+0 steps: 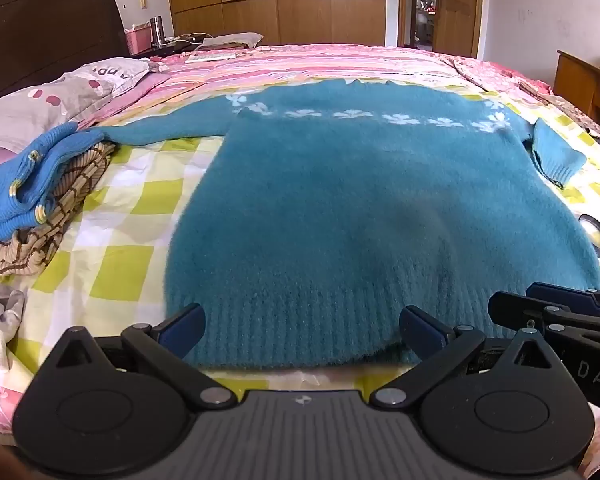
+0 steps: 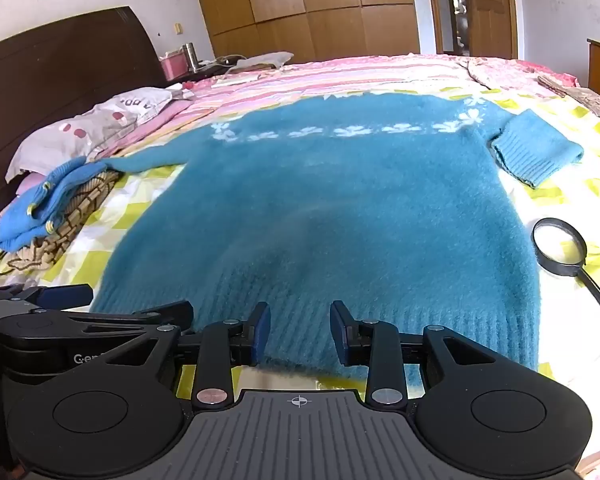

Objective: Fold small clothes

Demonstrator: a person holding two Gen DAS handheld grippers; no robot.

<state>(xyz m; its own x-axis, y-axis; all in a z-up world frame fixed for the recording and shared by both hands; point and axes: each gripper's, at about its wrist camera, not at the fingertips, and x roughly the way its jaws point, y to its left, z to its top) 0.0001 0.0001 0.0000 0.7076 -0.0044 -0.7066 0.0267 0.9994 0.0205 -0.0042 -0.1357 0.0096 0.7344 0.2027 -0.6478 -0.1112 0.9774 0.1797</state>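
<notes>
A fluffy teal sweater (image 1: 340, 200) (image 2: 320, 220) with a band of white flowers lies flat on the checked bedsheet (image 1: 112, 248), its ribbed hem nearest me. Its right sleeve (image 2: 536, 152) is folded in, and its left sleeve (image 1: 160, 132) stretches out sideways. My left gripper (image 1: 302, 316) stands wide open over the left part of the hem with nothing pinched. Just to the right of it, my right gripper (image 2: 300, 312) hangs over the hem with a narrower gap, and its blue pads (image 2: 262, 328) press on nothing. Each gripper also shows in the other's view: right gripper (image 1: 516, 296), left gripper (image 2: 136, 300).
A pile of folded clothes (image 1: 32, 184) (image 2: 48, 204), blue knit on brown check, sits at the left by a pillow (image 1: 60, 96). A black magnifying glass (image 2: 560, 252) lies right of the sweater. Crumpled grey cloth (image 1: 0, 320) lies near left. A dark headboard (image 2: 60, 68) stands behind.
</notes>
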